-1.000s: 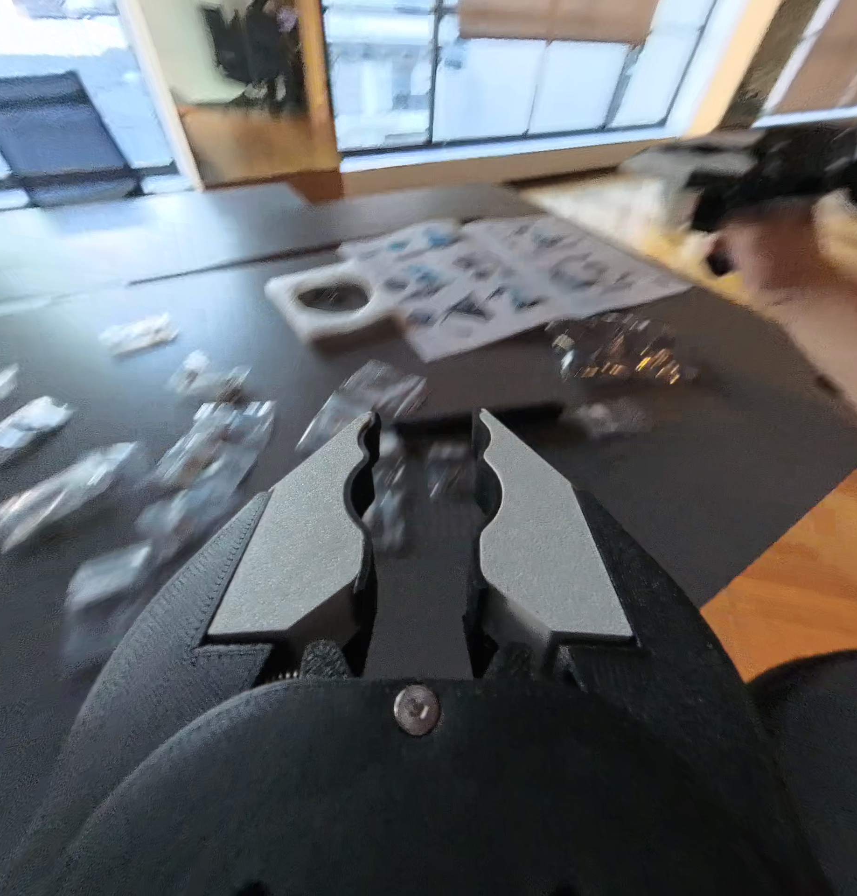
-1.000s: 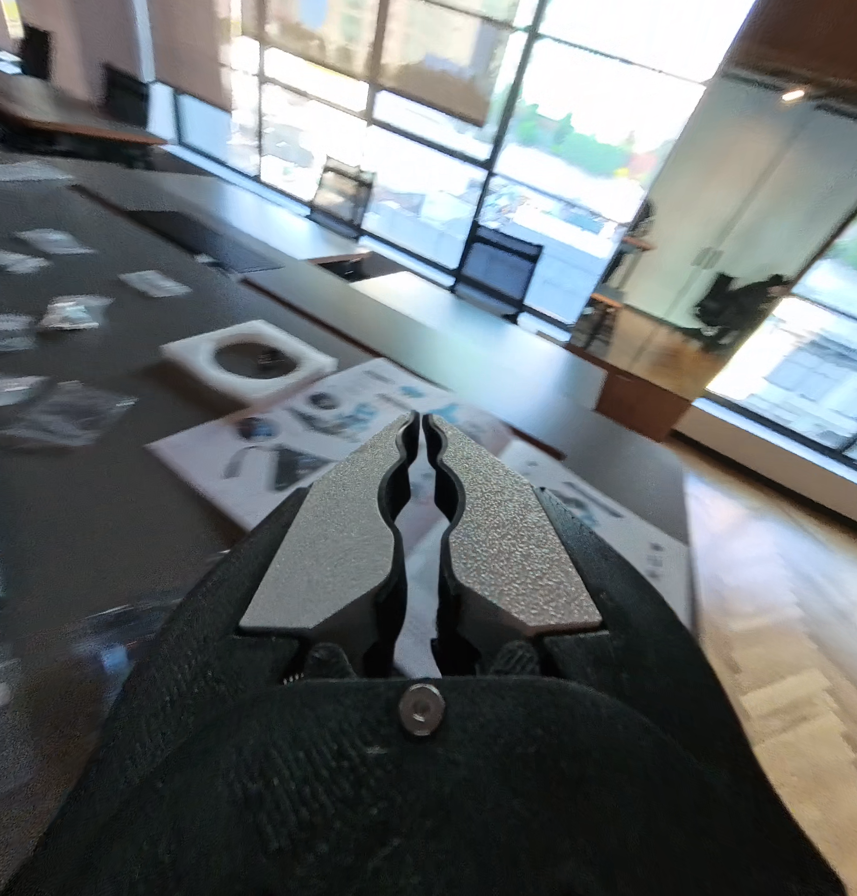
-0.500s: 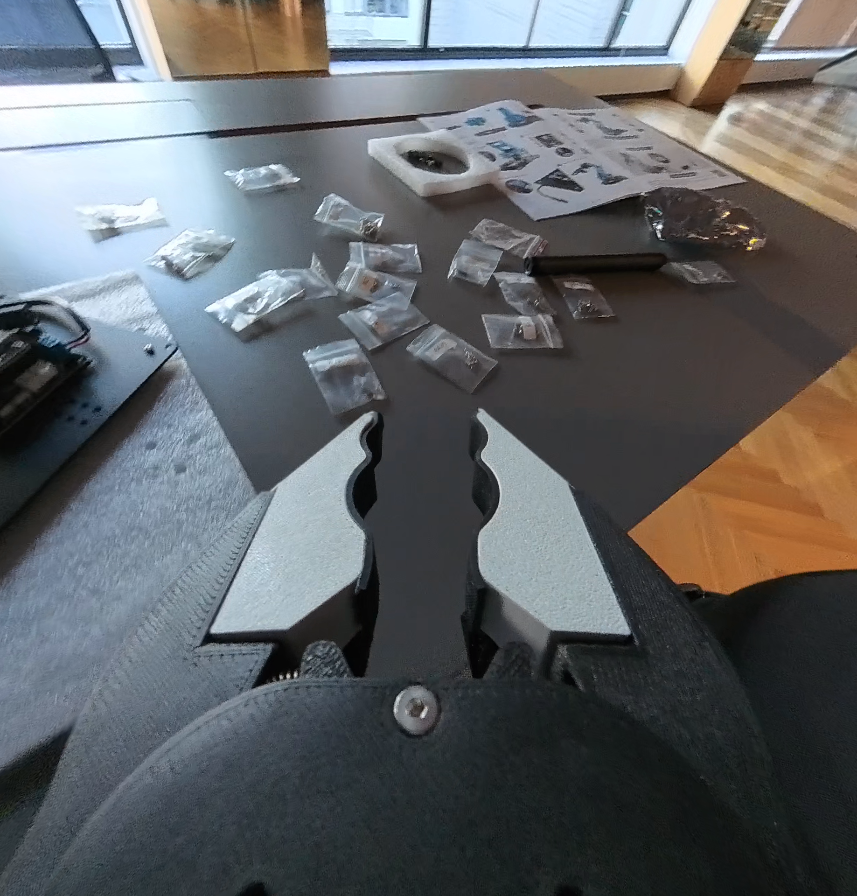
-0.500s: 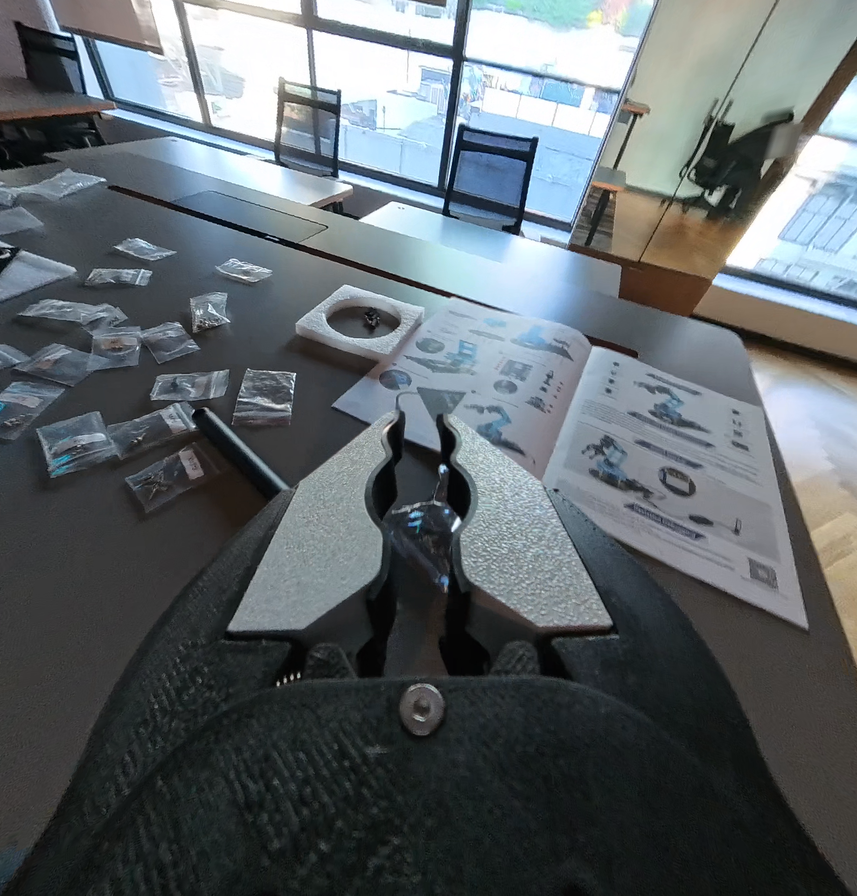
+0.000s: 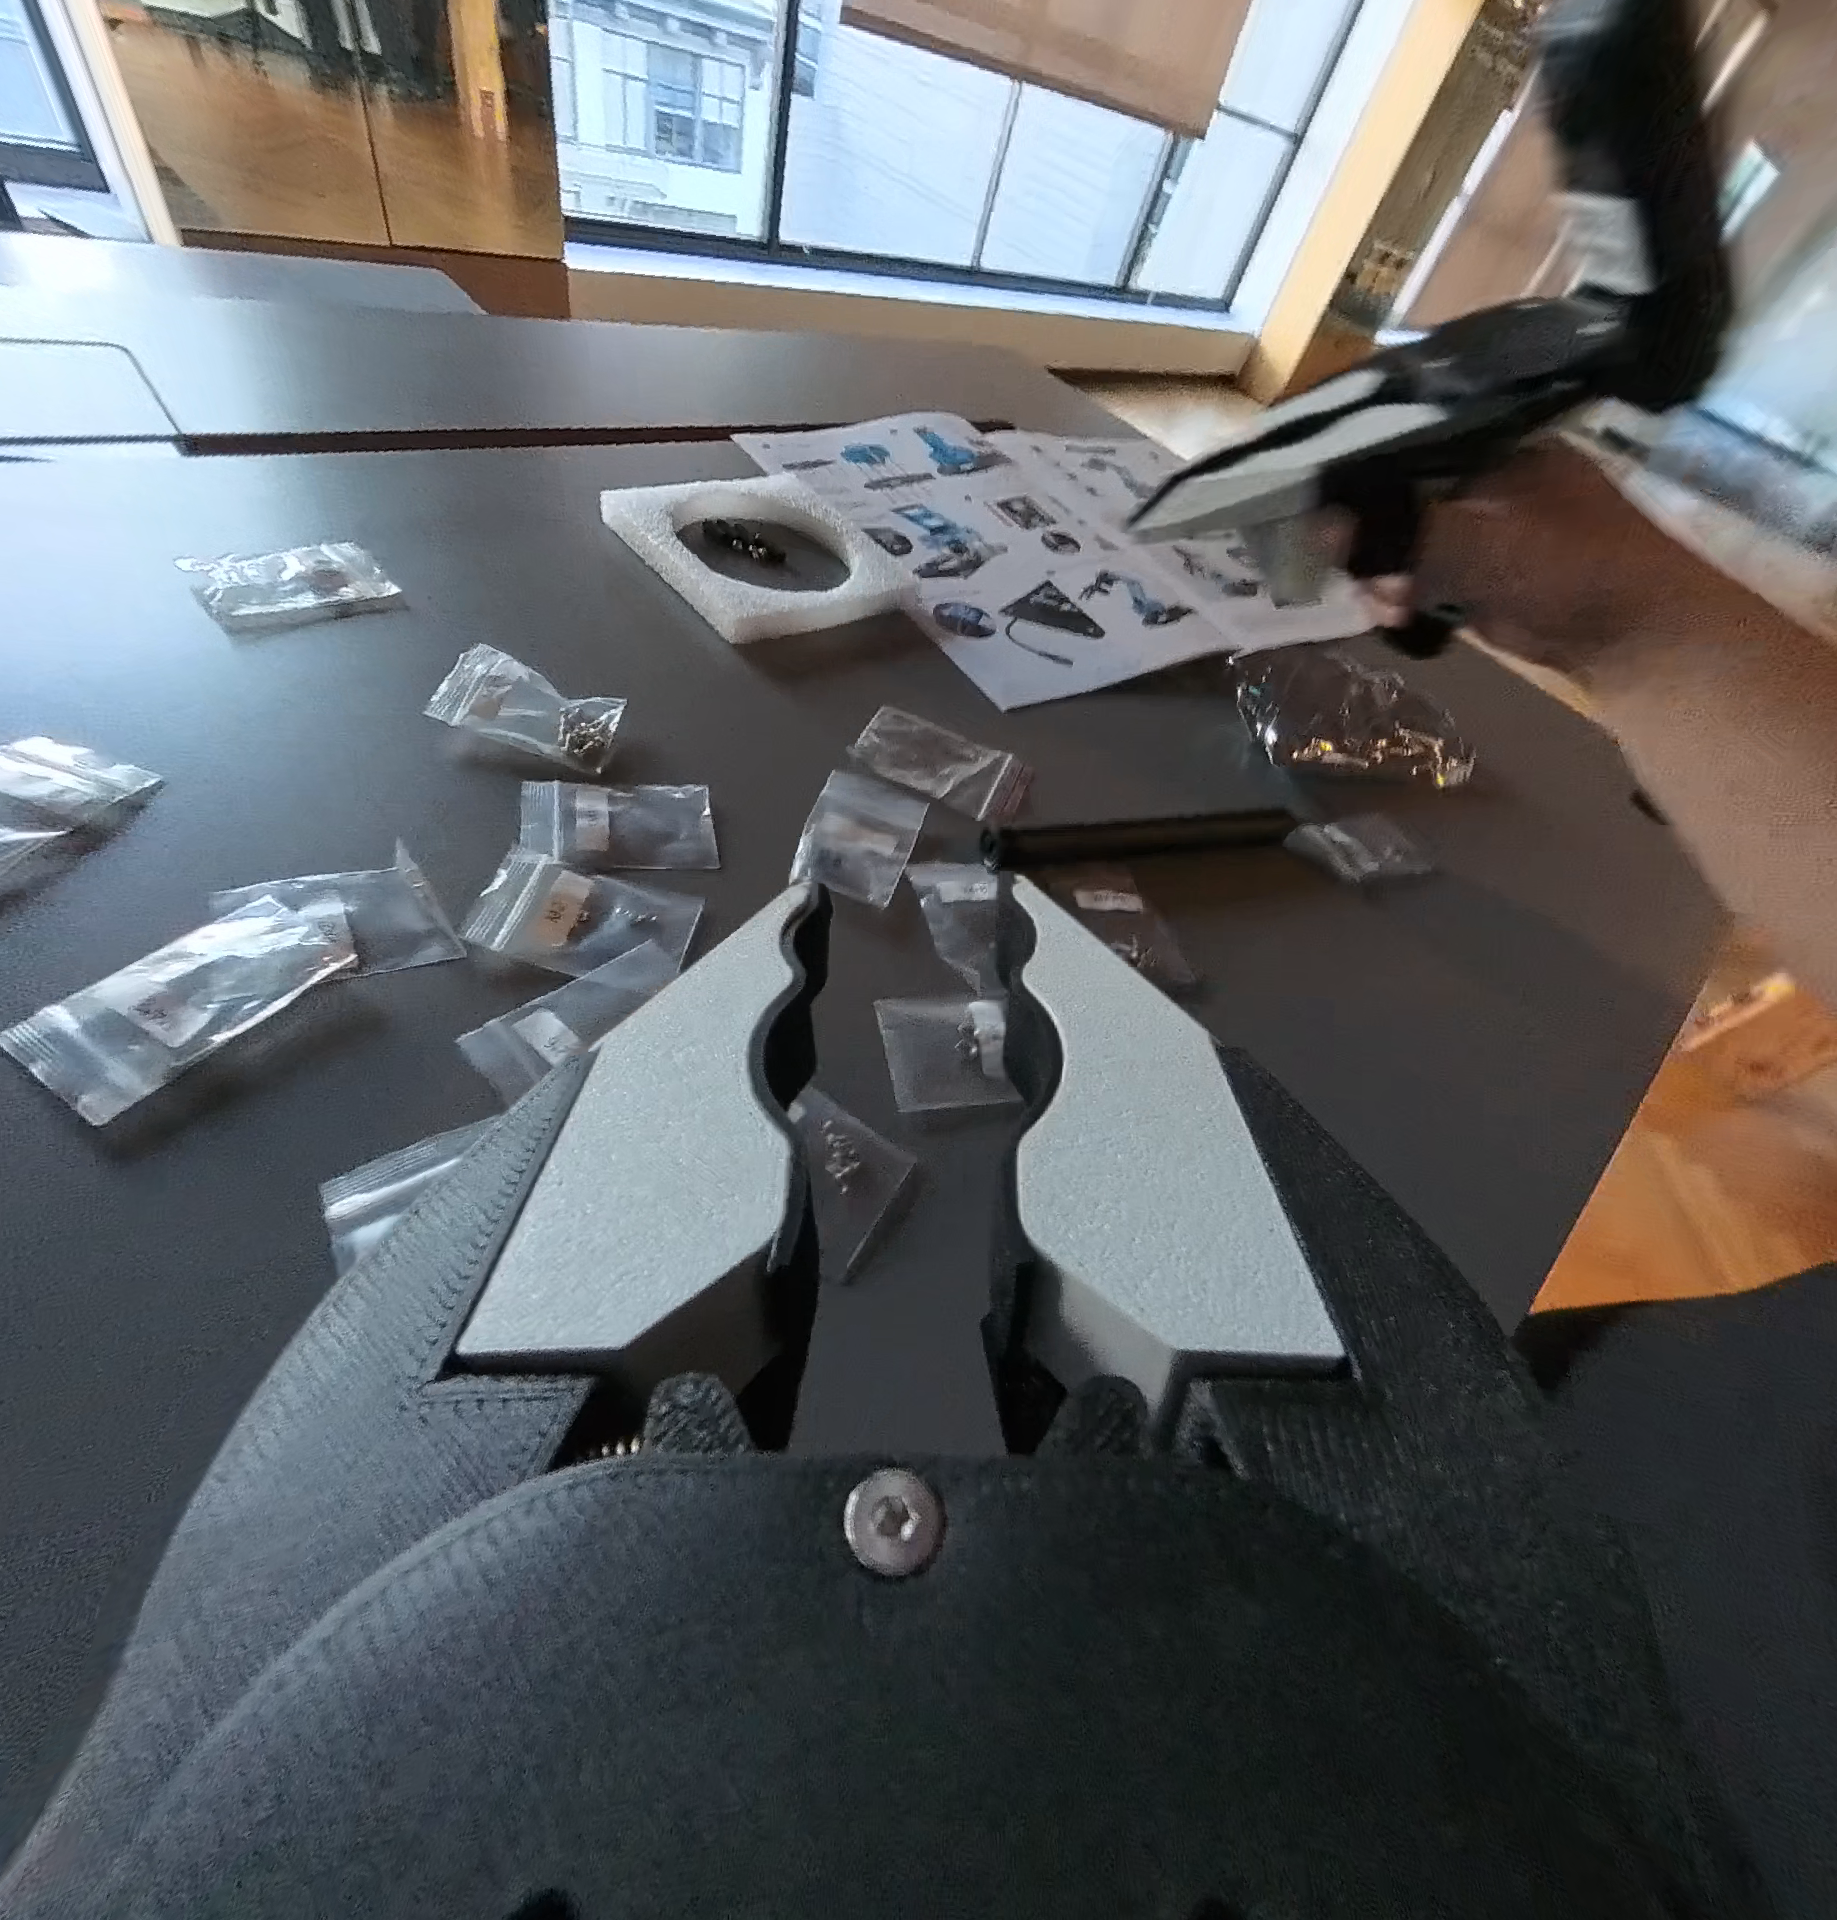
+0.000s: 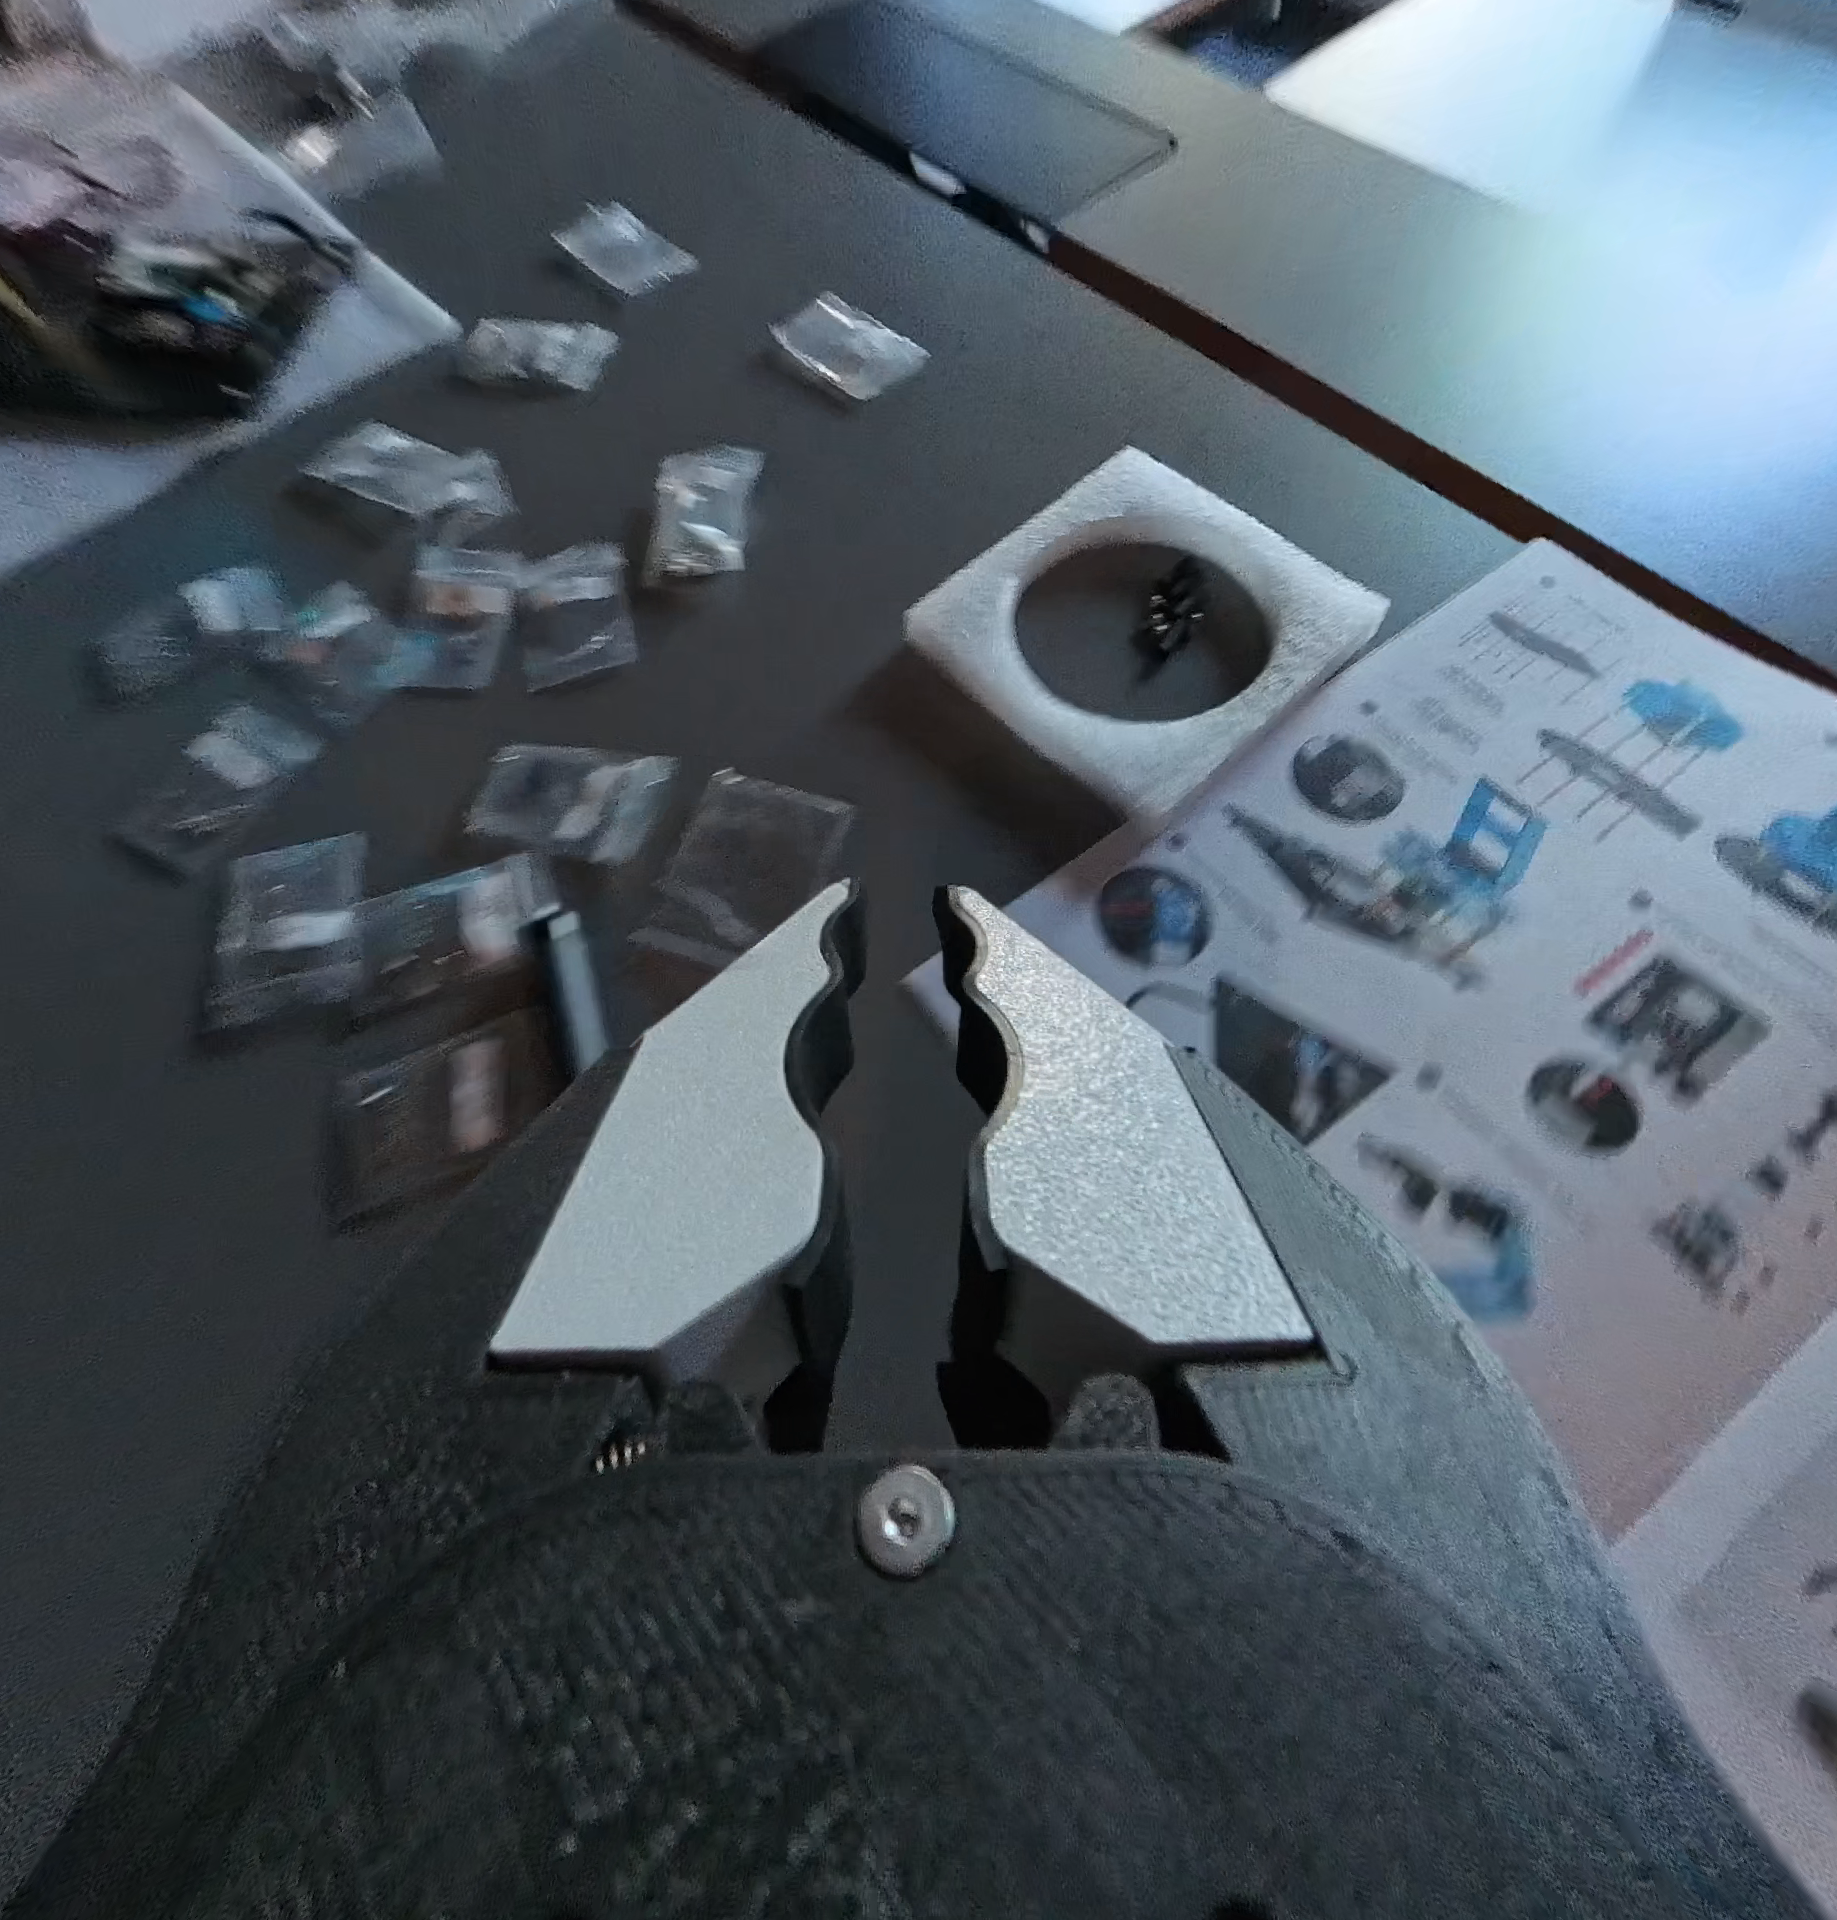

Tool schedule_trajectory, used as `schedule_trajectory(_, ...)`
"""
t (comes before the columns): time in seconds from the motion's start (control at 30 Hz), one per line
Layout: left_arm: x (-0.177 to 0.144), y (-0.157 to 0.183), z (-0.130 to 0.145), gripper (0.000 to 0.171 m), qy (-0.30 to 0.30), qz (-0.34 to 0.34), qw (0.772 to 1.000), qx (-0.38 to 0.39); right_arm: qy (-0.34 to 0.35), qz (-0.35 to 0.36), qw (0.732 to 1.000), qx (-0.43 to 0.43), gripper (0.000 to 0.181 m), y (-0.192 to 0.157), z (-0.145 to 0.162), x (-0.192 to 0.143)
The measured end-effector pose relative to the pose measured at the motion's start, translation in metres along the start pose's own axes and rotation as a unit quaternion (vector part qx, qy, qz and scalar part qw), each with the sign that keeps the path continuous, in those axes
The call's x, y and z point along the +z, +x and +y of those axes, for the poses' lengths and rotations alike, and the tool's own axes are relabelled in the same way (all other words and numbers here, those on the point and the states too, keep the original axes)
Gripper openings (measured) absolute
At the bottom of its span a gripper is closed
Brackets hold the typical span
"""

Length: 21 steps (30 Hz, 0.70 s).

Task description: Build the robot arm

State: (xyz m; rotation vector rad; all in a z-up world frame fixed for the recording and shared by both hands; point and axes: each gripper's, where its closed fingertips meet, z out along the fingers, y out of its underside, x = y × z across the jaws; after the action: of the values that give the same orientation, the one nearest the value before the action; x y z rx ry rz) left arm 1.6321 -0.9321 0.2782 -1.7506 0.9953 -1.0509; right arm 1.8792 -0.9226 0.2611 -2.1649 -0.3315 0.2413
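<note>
the left hand-held gripper point(image 5: 912, 909) hung just above the dark desk point(image 5: 478, 436) w/ its jaws spread and nothing between them; nearest were two small clear bags, one flat bag point(image 5: 945, 1049) seen in the gap and another bag point(image 5: 852, 1174) partly under the left jaw, w/ more clear bags point(image 5: 592, 914) scattered to the left. a black rod point(image 5: 1137, 834) lay just beyond the tips, a crinkled foil bag point(image 5: 1350, 732) further right. the right hand-held gripper point(image 6: 898, 902) was also empty, jaws a little apart, tilted down over the desk edge of the printed instruction sheet point(image 6: 1516, 935), near the white foam block point(image 6: 1142, 644) whose round cutout held a few small dark screws point(image 6: 1168, 618). right view was blurred, so exact height above the sheet couldn't be told. judging by the layout, any pick of a thin bag would prob need a low, flat approach, pinching one bag's edge w/o catching its neighbour.
</note>
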Motion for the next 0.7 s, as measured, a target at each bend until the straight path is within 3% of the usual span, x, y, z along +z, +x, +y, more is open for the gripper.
schedule_trajectory(0.13, -0.009, 0.000, 0.010, 0.030, -0.033, -0.056, 0.998, 0.002, -0.108, -0.013, 0.993, 0.041, 0.013, 0.056, -0.020, 0.085)
schedule_trajectory(0.27, -0.027, -0.001, 0.026, 0.030, -0.063, -0.092, 0.994, -0.023, -0.204, -0.023, 0.975, 0.085, 0.007, 0.083, -0.024, 0.134)
schedule_trajectory(0.57, -0.056, -0.021, 0.030, 0.029, -0.066, -0.087, 0.993, -0.035, -0.319, -0.015, 0.940, 0.119, 0.010, 0.089, -0.015, 0.153)
schedule_trajectory(0.7, -0.068, -0.032, 0.021, 0.029, -0.058, -0.055, 0.997, -0.025, -0.329, 0.003, 0.935, 0.136, 0.011, 0.087, -0.011, 0.153)
